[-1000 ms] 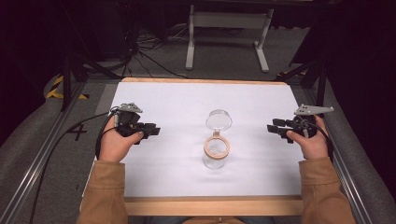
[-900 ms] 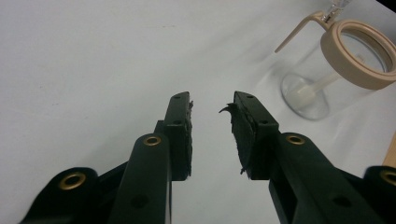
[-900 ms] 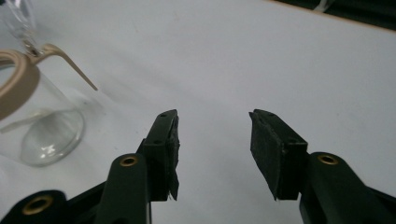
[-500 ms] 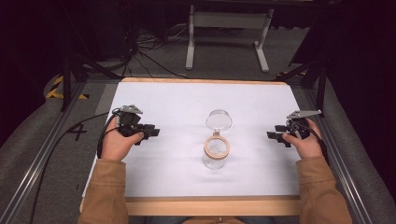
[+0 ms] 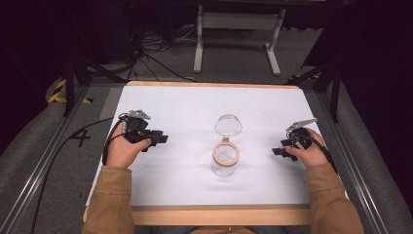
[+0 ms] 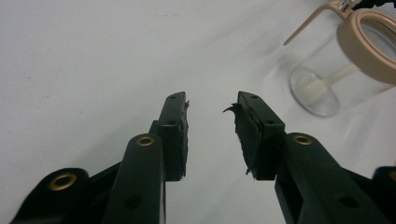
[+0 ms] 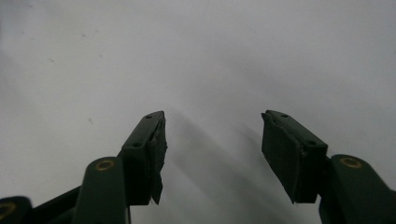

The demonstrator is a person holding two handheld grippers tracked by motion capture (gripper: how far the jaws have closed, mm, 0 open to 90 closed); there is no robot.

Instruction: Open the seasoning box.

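A clear glass jar (image 5: 225,163) with a tan ring at its mouth stands mid-table, its round glass lid (image 5: 228,125) swung open behind it. The left gripper view has the jar (image 6: 327,79) at the upper right. My left gripper (image 5: 163,139) lies left of the jar, pointing at it, apart from it. Its jaws (image 6: 210,109) have just been opening a little and stand open with nothing between them. My right gripper (image 5: 277,151) is low over the sheet, right of the jar. Its jaws (image 7: 212,123) have just been opening wide over bare white sheet, with nothing between them.
A white sheet (image 5: 185,102) covers the wooden table, whose near edge (image 5: 219,214) runs along the front. Metal rails flank both sides. Behind the table, a grey metal stand (image 5: 238,22) and cables (image 5: 146,58) sit on the floor.
My right hand has sunk toward the table and its jaws have spread. The left hand has stayed put, and the jar has not moved.
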